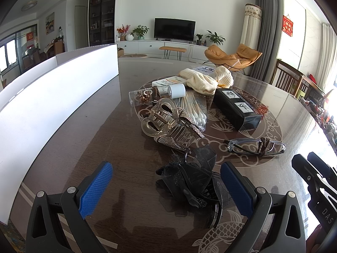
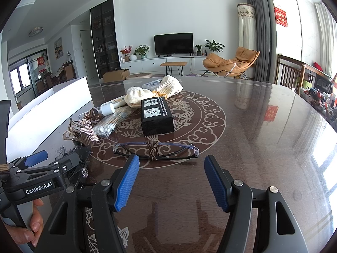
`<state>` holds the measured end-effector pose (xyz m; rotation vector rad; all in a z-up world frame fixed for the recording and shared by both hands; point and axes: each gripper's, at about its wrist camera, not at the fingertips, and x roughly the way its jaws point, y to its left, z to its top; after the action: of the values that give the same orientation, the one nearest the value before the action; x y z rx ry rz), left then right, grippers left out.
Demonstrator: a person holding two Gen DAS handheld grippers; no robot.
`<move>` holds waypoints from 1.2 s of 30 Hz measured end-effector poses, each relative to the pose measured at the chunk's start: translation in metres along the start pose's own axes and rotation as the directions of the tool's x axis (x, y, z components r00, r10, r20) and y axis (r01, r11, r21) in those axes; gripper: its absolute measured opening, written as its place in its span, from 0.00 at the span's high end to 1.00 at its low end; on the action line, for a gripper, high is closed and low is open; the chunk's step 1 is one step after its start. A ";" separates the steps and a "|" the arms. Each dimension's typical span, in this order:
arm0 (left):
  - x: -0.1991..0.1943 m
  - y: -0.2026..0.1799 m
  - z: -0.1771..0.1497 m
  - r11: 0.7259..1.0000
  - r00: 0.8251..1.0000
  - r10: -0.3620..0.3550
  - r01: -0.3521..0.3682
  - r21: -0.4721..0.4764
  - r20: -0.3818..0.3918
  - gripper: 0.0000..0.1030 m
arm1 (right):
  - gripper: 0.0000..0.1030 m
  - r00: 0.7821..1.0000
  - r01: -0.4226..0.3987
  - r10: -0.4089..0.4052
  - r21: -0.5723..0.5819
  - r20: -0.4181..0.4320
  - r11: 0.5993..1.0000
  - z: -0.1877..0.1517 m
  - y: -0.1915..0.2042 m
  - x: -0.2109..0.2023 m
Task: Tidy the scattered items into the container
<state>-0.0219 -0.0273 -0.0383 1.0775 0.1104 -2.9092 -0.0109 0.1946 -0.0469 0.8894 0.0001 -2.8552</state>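
My left gripper (image 1: 166, 187) is open, its blue pads on either side of a black lace hair clip (image 1: 193, 179) on the table. Beyond lie a clear claw clip (image 1: 162, 120) on a rhinestone bow, cotton swabs (image 1: 193, 109), a small bottle (image 1: 155, 93), a black box (image 1: 238, 109), a cream cloth (image 1: 208, 80) and folded glasses (image 1: 257, 146). The white container (image 1: 52, 97) stands at the left. My right gripper (image 2: 171, 181) is open and empty, just short of the glasses (image 2: 155, 148). The black box (image 2: 157, 113) and container (image 2: 48, 109) show there too.
The round dark table (image 2: 263, 137) has a glossy patterned top. Wooden chairs (image 2: 290, 71) stand at the right edge, with clutter on a shelf beyond. The left gripper (image 2: 35, 162) and the hand holding it show at the left of the right wrist view.
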 end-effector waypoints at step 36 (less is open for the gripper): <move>-0.001 -0.001 -0.001 1.000 1.000 -0.002 0.002 -0.006 -0.001 0.00 | 0.37 1.000 0.000 0.000 0.003 0.000 1.000 0.000 0.000 0.000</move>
<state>-0.0210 -0.0265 -0.0383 1.0783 0.1207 -2.9083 -0.0110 0.1944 -0.0471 0.8899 -0.0039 -2.8560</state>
